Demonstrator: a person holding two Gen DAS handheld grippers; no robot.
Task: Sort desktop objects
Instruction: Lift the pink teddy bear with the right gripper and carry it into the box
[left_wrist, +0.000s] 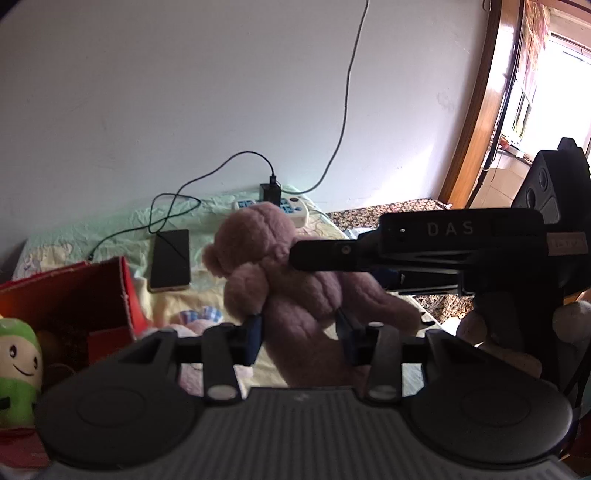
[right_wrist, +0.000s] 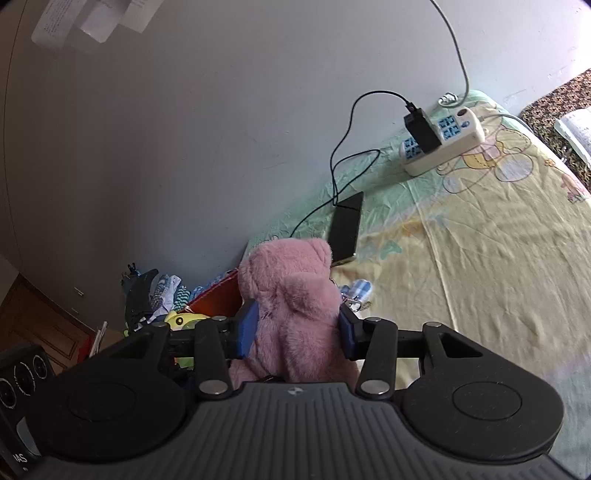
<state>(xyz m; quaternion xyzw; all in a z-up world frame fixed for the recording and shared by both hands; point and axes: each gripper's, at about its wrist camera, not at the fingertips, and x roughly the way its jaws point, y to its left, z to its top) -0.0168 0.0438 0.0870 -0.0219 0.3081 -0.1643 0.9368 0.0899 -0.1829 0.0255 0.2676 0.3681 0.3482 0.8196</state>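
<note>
Both tongs clamp the pink plush bear (left_wrist: 295, 295): left tongs (left_wrist: 301, 332) pinch its lower body, right tongs (right_wrist: 297, 328) squeeze its upper body. It hangs above the bed sheet (right_wrist: 480, 258), beside a red box (left_wrist: 74, 299) and a phone (right_wrist: 345, 229).

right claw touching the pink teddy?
Touching. In the right wrist view the blue pads of the right claw press into both sides of the pink teddy, denting its fur.
</note>
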